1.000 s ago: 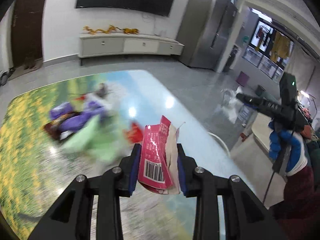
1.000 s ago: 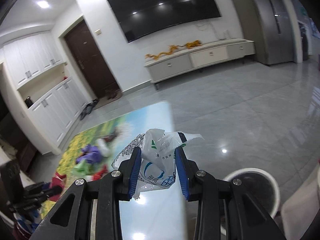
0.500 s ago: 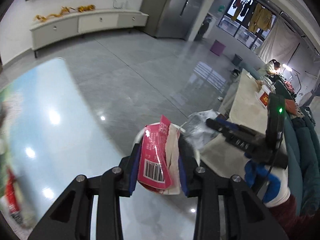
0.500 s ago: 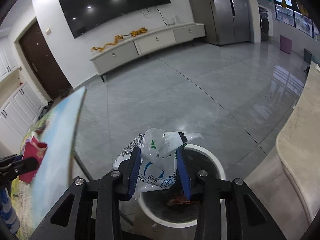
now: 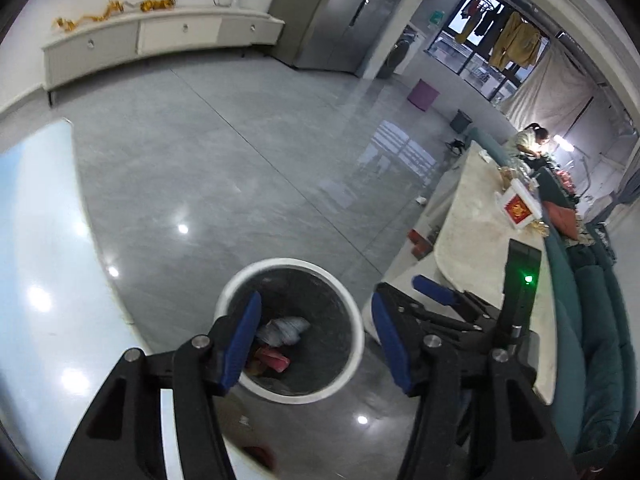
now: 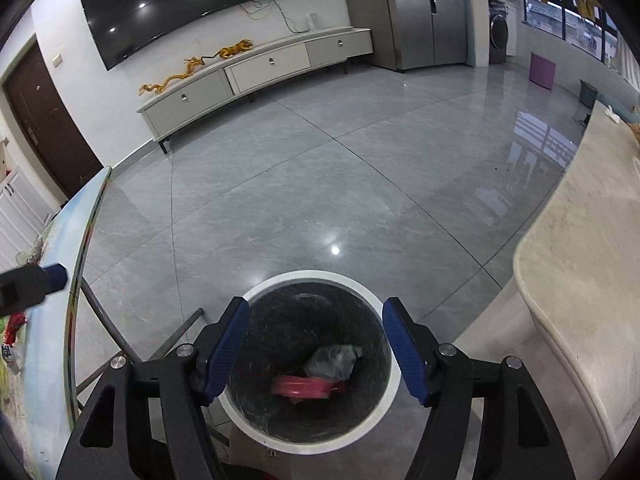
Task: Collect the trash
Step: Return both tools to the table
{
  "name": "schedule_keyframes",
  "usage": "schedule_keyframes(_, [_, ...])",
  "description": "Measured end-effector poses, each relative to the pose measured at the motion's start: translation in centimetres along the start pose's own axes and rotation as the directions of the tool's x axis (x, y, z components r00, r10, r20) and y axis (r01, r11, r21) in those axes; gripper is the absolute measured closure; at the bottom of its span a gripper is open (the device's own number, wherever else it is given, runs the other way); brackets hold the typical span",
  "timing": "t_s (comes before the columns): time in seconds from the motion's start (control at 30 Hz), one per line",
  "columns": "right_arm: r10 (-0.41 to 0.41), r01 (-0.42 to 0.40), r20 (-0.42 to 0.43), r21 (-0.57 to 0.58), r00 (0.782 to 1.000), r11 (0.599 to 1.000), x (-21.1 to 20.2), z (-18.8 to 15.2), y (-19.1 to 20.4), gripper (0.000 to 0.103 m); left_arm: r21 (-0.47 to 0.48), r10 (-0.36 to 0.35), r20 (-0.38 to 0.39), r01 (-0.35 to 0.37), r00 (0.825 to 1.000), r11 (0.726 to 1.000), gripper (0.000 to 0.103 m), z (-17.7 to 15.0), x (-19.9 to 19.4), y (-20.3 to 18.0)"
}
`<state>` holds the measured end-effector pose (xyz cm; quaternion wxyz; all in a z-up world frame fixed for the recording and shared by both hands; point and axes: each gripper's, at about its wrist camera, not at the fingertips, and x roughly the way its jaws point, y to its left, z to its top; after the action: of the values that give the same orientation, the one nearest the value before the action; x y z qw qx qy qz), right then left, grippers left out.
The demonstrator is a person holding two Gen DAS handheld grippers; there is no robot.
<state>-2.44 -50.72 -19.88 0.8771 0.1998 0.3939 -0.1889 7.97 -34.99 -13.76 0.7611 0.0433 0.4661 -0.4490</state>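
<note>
Opening empty, both tools (image 5: 316, 336) (image 6: 316, 348) hang over the bin's white rim (image 6: 372, 292).

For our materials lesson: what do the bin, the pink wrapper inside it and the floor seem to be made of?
Bin: probably plastic, smooth white rim, dark liner-like inside.
Pink wrapper: likely thin plastic film, though it shows blurred.
Floor: glossy grey tile, with lamp reflections and thin joint lines.

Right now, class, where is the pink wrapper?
The pink wrapper lies at the bottom of the white-rimmed bin on the floor, just in front of the crumpled clear plastic bag, seen between the right gripper's opening jaws.
</note>
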Motion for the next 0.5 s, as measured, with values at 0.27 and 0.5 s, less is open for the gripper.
schedule_keyframes(0.27, [0.047, -0.044, 0.063, -0.058, 0.997, 0.997, -3.2, 0.7, 3.3, 0.035, -0.022, 0.121, 0.107, -0.12, 0.987, 0.993, 0.047, -1.4, -6.0, 2.5])
schedule_keyframes(0.5, [0.13, -0.112, 0.129, -0.141, 0.983, 0.984, -7.0, 1.2, 8.3, 0.034, -0.079, 0.217, 0.185, -0.206, 0.958, 0.975, 0.047, -4.8, -12.8, 6.2])
